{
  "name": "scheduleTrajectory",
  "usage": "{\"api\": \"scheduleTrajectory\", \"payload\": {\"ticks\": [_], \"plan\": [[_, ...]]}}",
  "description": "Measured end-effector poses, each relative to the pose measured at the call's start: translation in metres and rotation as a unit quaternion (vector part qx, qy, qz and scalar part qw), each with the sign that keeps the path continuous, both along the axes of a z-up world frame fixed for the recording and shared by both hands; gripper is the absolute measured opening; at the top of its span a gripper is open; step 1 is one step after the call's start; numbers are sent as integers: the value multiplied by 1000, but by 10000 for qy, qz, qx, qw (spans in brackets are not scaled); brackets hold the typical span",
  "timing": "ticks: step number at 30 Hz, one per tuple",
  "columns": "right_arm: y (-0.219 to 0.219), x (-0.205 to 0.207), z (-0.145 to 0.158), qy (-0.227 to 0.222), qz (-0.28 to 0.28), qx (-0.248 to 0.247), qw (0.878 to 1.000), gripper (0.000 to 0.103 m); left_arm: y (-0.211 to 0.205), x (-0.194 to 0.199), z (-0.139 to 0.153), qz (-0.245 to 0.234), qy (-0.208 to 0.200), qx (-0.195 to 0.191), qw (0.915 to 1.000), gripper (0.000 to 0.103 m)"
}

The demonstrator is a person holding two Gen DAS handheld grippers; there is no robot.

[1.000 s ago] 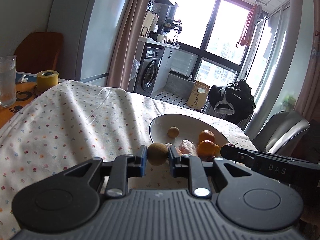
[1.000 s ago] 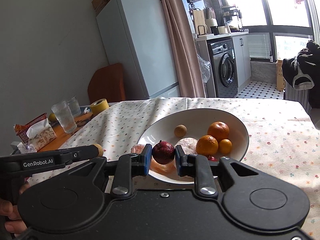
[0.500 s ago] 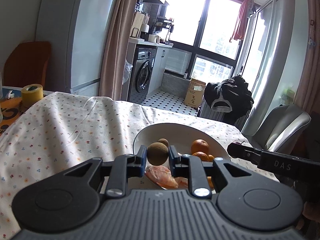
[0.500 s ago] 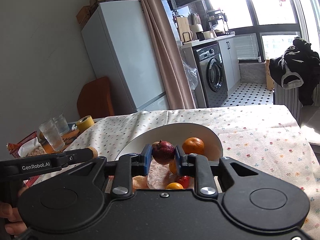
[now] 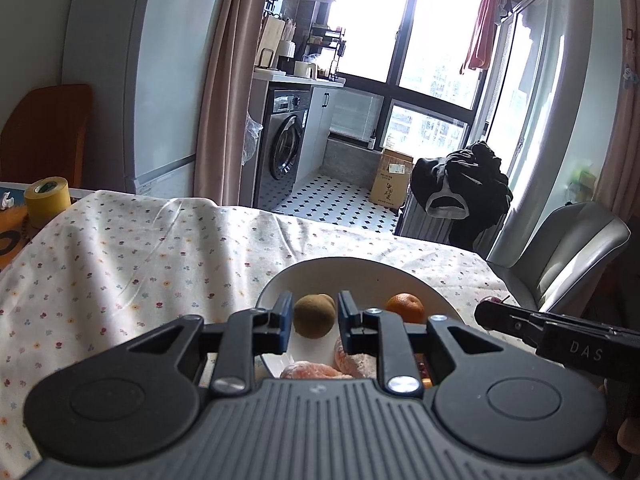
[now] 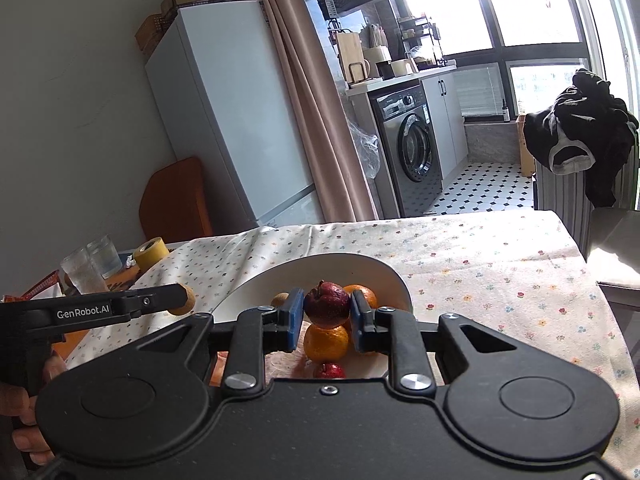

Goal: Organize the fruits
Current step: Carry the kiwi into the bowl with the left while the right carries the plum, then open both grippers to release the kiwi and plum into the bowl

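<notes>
Hovering over the white ceramic bowl (image 5: 276, 284), the left tool (image 5: 314, 316) grips a brown round fruit (image 5: 315, 315); the right tool (image 6: 326, 312) clamps a dark red wrinkled fruit (image 6: 326, 306).

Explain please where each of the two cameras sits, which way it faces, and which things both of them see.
Left wrist: sits on the left gripper, faces across the white bowl toward the windows; its fingers hold a brown fruit; the right gripper's tip enters at right.
Right wrist: sits on the right gripper, faces over the bowl toward the fridge; its fingers hold a dark red fruit; the left gripper and a hand show at left.
Shared: bowl, oranges, floral tablecloth, yellow tape roll, washing machine.
</notes>
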State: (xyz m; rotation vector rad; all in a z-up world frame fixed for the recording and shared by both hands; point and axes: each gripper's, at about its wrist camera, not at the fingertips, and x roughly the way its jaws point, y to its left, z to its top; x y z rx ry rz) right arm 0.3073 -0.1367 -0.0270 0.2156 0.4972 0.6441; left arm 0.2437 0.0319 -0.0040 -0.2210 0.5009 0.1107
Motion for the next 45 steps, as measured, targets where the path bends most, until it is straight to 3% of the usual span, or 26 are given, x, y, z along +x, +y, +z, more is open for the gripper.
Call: {"api": "scheduleTrajectory", "payload": {"ticks": [2,9,18,20,22,26,35,45], "plan": [[0,0,-2,17,-14,-11,10000,23,1,0,0,9,34,-34,10000,36],[3,-3,-5,50,12,-67,10000,23,14,-9,-7,228,156,-169,9995,41],[6,-7,-5,66,57,-120,9999,24,23,-29,-14,400,212,-210,9988,61],[6,-9,-5,39,32,-141,9999,30,24,-33,-15,434,221,-203,9986,71],[6,-10,-5,28,-53,-148,9999,38,26,-35,-16,485,222,-195,9984,77],[5,-15,-5,53,-102,-151,9998,45,29,-40,-19,604,275,-171,9977,84],[13,-35,-5,60,0,-235,9997,58,41,-60,-27,703,331,-268,9966,88],[31,-62,-6,-12,299,-332,9990,86,52,-86,-34,839,383,-214,9955,90]]}}
